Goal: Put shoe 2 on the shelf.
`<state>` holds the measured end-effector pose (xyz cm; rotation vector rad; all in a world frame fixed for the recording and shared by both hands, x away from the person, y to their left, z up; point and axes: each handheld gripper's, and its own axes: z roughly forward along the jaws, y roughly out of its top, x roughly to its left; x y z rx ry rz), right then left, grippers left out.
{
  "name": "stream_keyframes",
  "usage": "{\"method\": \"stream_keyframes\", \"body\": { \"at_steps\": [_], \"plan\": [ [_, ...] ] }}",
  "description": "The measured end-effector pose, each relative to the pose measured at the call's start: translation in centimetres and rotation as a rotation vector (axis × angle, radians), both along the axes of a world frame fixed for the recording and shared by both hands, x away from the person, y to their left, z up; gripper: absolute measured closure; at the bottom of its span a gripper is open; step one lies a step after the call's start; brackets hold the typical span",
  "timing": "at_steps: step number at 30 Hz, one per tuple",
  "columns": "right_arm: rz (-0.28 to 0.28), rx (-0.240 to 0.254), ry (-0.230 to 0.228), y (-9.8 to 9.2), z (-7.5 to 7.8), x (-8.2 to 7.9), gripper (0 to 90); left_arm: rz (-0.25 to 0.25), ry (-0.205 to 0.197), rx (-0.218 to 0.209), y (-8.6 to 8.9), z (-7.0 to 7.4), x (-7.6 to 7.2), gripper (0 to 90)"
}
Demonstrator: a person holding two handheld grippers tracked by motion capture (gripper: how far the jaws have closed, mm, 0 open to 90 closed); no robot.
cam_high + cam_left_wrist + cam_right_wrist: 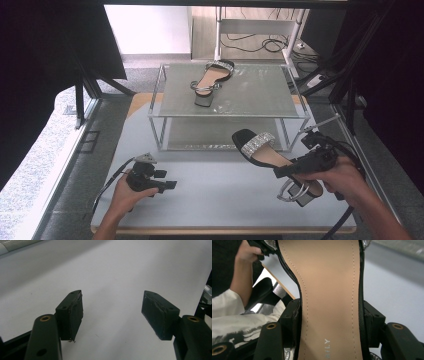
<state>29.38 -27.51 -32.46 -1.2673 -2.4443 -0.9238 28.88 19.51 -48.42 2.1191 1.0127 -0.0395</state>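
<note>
Holding status, L to R:
left gripper (170, 185): low over the surface (215, 185) at front left, pointing right. Jaws spread wide in the left gripper view, nothing betw. them, pads touch nothing; bare white top beneath.
shoe rack (227, 114): two-tier, mesh shelves, at back centre. Top shelf carries the mate sandal (210, 81), rhinestone strap toward the back, block heel toward the front.
held sandal (272, 159): front right, lifted clear of the surface, just in front of the rack's lower shelf. Toe and sparkly strap point up-left, heel and ankle ring hang near the hand.
right gripper (280, 171): jaws pinching the sandal across its narrow waist, one pad on each black edge of the sole; right gripper view has the tan insole (329, 290) running up betw. the pads.
handling, sole: prob. stiff and light; waist is a sound place to take it, narrow enough for the jaws, flat-sided.
handling, balance: block heel likely the heavy end, so it may tip heel-down in a waist grip; firm squeeze needed.
handling, edges: smooth black edging looks a bit slippery; could slide along the pads.
handling, avoid: rhinestone strap and thin ankle ring, soft, snaggable, stones could shed.
likely dest.: free room on top shelf beside the mate.
</note>
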Motion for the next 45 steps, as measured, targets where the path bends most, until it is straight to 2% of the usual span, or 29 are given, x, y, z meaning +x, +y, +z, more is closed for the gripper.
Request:
{"method": "stream_keyframes", "body": {
  "at_steps": [7,9,13,15,19,29,35,41,45],
  "plan": [
    [-0.001,0.031,-0.038,0.1,2.6,0.9,43.1,0.007,-0.01,-0.004,0.2,0.2,0.0,34.2],
    [0.0,0.025,-0.049,0.3,3.3,1.3,43.1,0.006,-0.012,-0.005,0.2,0.2,0.0,34.3],
    [-0.01,0.014,-0.061,0.7,4.5,2.6,43.1,0.006,-0.015,-0.006,0.2,0.2,0.0,34.3],
    [-0.016,-0.01,-0.083,1.1,4.9,3.3,43.1,0.003,-0.016,-0.007,0.2,0.2,-0.1,34.3],
    [-0.043,-0.006,-0.084,1.4,5.5,5.1,43.1,0.005,-0.022,-0.007,0.4,0.3,-0.1,34.3],
    [-0.106,-0.027,-0.073,2.8,6.3,10.5,43.1,0.0,-0.022,-0.019,0.6,0.4,-0.1,34.3],
    [-0.205,-0.078,-0.073,3.0,6.2,14.7,43.1,0.015,-0.014,-0.045,1.3,0.4,0.0,34.4],
    [-0.277,-0.117,-0.07,3.8,6.1,18.5,43.1,0.026,-0.014,-0.061,1.9,0.5,0.1,34.5],
    [-0.337,-0.155,-0.064,4.4,5.5,21.1,43.0,0.03,-0.022,-0.075,2.3,0.8,0.0,34.5]
  ]
}}
